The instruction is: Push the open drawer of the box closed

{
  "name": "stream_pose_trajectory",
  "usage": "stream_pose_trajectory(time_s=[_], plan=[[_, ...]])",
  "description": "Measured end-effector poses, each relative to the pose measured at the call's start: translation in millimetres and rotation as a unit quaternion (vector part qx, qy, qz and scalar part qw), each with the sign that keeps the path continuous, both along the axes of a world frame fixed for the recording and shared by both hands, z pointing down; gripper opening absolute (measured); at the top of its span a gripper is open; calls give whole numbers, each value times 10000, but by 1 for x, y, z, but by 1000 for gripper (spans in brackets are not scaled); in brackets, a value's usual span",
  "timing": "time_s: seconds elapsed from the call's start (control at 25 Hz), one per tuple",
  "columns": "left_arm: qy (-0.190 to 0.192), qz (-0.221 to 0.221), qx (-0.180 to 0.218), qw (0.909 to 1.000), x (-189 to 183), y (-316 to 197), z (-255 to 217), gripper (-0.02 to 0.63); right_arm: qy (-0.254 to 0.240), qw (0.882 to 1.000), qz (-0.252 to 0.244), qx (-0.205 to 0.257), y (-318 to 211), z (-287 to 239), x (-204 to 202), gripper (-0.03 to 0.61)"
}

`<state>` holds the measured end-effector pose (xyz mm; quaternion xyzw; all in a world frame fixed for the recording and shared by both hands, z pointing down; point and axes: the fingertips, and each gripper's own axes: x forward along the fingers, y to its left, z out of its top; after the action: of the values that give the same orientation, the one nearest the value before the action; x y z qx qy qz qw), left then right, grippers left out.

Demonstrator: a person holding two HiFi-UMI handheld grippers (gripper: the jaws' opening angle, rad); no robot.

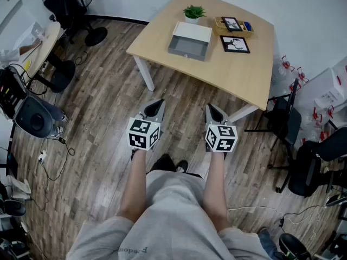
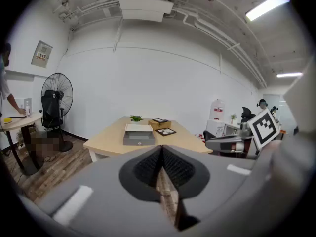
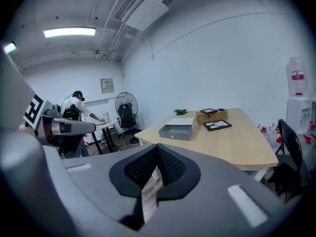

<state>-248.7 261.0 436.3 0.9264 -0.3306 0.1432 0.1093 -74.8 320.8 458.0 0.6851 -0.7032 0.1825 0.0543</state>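
Note:
A white box with its grey drawer point(image 1: 188, 47) pulled out toward me sits on the light wooden table point(image 1: 238, 72), near the far left corner. It also shows as the box point(image 2: 138, 135) in the left gripper view and as the box point(image 3: 177, 129) in the right gripper view. Both grippers hang over the wooden floor, well short of the table. The left gripper point(image 1: 157, 105) is shut and holds nothing, and its tips meet in its own view point(image 2: 161, 149). The right gripper point(image 1: 212, 110) is shut and empty too, seen again in its own view point(image 3: 158, 149).
Behind the box stand a small potted plant point(image 1: 193, 12), a wicker basket point(image 1: 233, 25) and a flat picture frame point(image 1: 235, 44). A black office chair point(image 1: 287, 118) is at the table's right. A fan point(image 1: 70, 4), a round side table point(image 1: 40, 47) and floor cables lie left.

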Motion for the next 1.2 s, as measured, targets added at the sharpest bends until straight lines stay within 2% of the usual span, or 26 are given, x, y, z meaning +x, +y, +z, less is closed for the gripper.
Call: stream_pose_trajectory(time_s=[0.48,0.64,0.8,0.96,1.2], plan=[[-16,-23,88,10000,-4,2,-13,52,66,10000,25,-26,0,-4,3,2],[-235,120,195,9995,-10,5,-13,52,-72,9997,212,58,-1,0,10,2],[-191,-93,107,9997,-27,2,-12,52,-211,9995,225,102,1,6,9,2],[-276,-82,67,9996,-27,-4,-4,52,-270,9992,294,101,-6,11,17,2],[-103,-125,54,9999,-18,-35,-5,52,-112,9995,273,67,-28,10,27,2]])
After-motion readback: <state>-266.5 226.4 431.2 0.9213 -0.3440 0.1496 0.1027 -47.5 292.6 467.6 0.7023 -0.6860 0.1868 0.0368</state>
